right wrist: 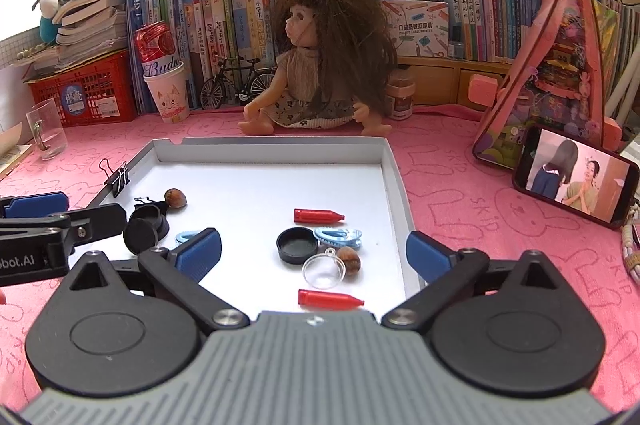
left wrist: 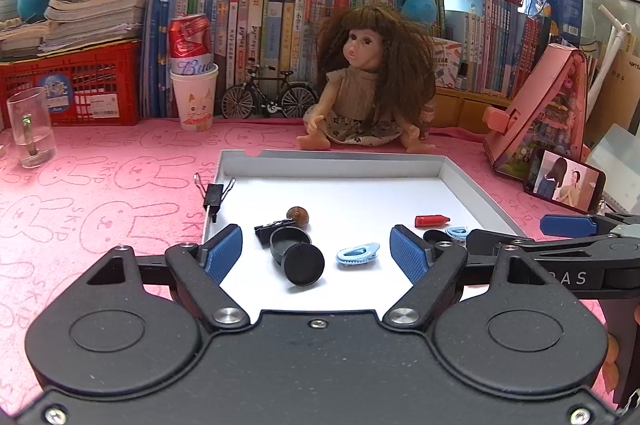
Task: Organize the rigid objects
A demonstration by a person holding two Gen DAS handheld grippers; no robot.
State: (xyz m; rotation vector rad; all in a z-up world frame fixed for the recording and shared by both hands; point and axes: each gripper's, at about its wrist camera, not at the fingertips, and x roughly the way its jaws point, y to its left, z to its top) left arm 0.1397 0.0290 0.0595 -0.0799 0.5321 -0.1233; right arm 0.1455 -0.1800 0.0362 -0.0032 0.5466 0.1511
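A white tray [left wrist: 340, 161] [right wrist: 276, 149] on the pink cloth holds small objects. My left gripper [left wrist: 316, 251] is open over the tray's near left, around two black caps [left wrist: 298, 253], with a blue clip [left wrist: 357, 253], a hazelnut [left wrist: 298, 216] and a small binder clip [left wrist: 272, 227] close by. My right gripper [right wrist: 314, 255] is open over the near right, around a black cap [right wrist: 298, 245], a blue clip [right wrist: 338, 236], a clear dome [right wrist: 324, 271], a hazelnut [right wrist: 350, 260] and two red bullet-shaped pieces [right wrist: 318, 215] [right wrist: 330, 299].
A binder clip [left wrist: 214, 195] [right wrist: 118, 177] grips the tray's left rim. A doll [left wrist: 364, 85] sits behind the tray. A phone [right wrist: 574, 181] leans at the right, a glass mug [left wrist: 30, 127] at the left. Books and crates line the back.
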